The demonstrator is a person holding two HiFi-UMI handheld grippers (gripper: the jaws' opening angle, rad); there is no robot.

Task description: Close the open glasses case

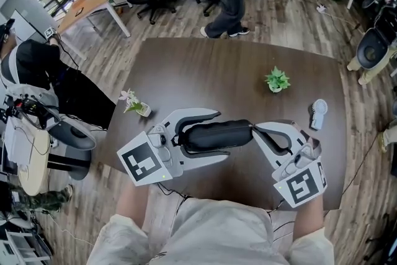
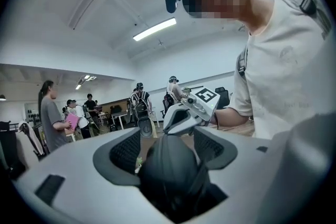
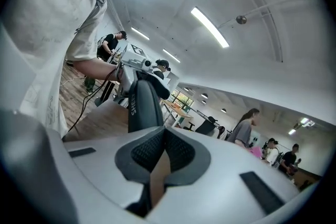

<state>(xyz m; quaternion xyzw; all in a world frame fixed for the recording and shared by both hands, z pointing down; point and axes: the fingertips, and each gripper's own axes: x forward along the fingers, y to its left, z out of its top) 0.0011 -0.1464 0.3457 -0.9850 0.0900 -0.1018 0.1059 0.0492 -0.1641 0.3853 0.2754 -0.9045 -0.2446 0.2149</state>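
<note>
While the black oblong hard-shell glasses case (image 1: 231,132) sits at the dark brown table's (image 1: 217,71) near edge, the head view shows the left gripper's (image 1: 214,134) jaws parted around its left end, probably to steady it. The right gripper's (image 1: 255,128) closed tips meet its right end, probably to press it. The left gripper view adds a gap beside one pad, so likely no clamp. The right gripper view confirms meeting pads with nothing between.

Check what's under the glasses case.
Only brown table shows around the glasses case, which sits between the left tongs; the spot directly beneath is covered by it.
</note>
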